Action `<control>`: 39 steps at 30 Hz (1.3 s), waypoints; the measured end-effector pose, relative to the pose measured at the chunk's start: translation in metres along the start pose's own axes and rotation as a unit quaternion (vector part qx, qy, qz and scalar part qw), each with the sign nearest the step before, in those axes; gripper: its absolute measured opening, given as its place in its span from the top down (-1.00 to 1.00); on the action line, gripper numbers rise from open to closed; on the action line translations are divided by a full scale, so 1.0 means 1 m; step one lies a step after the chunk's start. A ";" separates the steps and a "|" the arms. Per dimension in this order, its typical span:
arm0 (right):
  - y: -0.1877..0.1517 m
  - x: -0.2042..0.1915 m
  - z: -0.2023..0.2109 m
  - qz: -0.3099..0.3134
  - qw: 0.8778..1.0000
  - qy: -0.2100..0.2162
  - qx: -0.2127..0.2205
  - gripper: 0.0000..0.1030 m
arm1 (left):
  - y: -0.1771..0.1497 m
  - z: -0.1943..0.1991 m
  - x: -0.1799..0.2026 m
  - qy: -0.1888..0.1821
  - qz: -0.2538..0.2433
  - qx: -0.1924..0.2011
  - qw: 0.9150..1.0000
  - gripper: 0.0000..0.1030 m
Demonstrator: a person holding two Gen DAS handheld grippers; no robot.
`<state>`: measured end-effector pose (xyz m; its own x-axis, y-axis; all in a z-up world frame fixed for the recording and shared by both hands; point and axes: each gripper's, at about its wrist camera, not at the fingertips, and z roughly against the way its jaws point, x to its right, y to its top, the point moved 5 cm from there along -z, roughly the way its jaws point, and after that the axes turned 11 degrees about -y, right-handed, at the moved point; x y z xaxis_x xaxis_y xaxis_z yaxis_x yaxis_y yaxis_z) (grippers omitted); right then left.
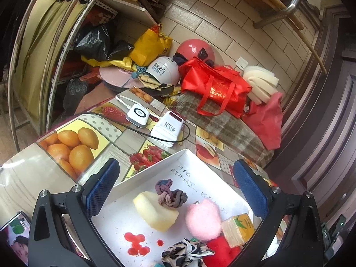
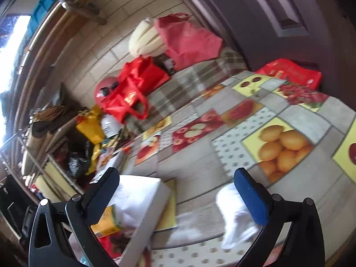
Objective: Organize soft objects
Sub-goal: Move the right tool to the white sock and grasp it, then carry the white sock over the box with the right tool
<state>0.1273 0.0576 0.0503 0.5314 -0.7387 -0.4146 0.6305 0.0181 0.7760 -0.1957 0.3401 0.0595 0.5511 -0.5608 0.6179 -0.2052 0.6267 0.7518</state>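
Observation:
My left gripper [image 1: 176, 189] stands wide open over a white tray [image 1: 189, 162]. In the tray lie a pale yellow sponge [image 1: 155, 213], a knotted grey-purple hair tie [image 1: 170, 195], a pink fluffy ball [image 1: 203, 219], a yellow sponge block [image 1: 238, 229], a red soft thing [image 1: 219, 252] and a leopard-print scrunchie [image 1: 184, 253]. Nothing sits between the blue pads [image 1: 101, 189]. My right gripper [image 2: 178, 191] is also open and empty, in a blurred view. The tray's corner [image 2: 144, 202] lies at its lower left. A white soft thing [image 2: 233, 213] rests on the table by the right finger [image 2: 251, 198].
The table wears a fruit-print cloth [image 1: 73, 149]. Two white chargers [image 1: 168, 129] with a black cable lie beyond the tray. Helmets, a red bag [image 1: 213, 89], a plaid cloth and foam pile up at the back wall. A phone [image 1: 17, 235] lies at the lower left.

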 end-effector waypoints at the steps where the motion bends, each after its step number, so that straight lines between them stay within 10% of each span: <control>1: 0.003 0.013 -0.003 -0.003 0.999 -0.032 0.000 -1.00 | 0.001 0.002 -0.001 0.006 0.000 0.007 1.000 -0.99; 7: 0.001 0.078 -0.023 -0.041 0.988 -0.138 -0.053 -1.00 | 0.007 0.015 -0.001 0.031 -0.013 0.045 0.998 -0.99; 22: -0.048 0.026 -0.050 0.146 0.972 -0.139 -0.124 -0.98 | 0.009 0.022 -0.004 0.044 -0.018 0.066 0.997 -0.99; 29: -0.061 0.014 -0.056 0.194 0.962 -0.129 -0.140 0.21 | -0.016 0.017 0.047 0.002 -0.085 0.050 0.995 -1.00; 39: -0.031 0.000 -0.009 0.138 0.987 -0.070 -0.038 0.30 | -0.071 0.009 0.125 -0.079 -0.206 0.002 0.975 -1.00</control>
<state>0.1129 0.0631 0.0219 0.6087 -0.7845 -0.1189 0.5158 0.2774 0.8105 -0.1197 0.2202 0.0858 0.4559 -0.8415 0.2898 0.0049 0.3280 0.9447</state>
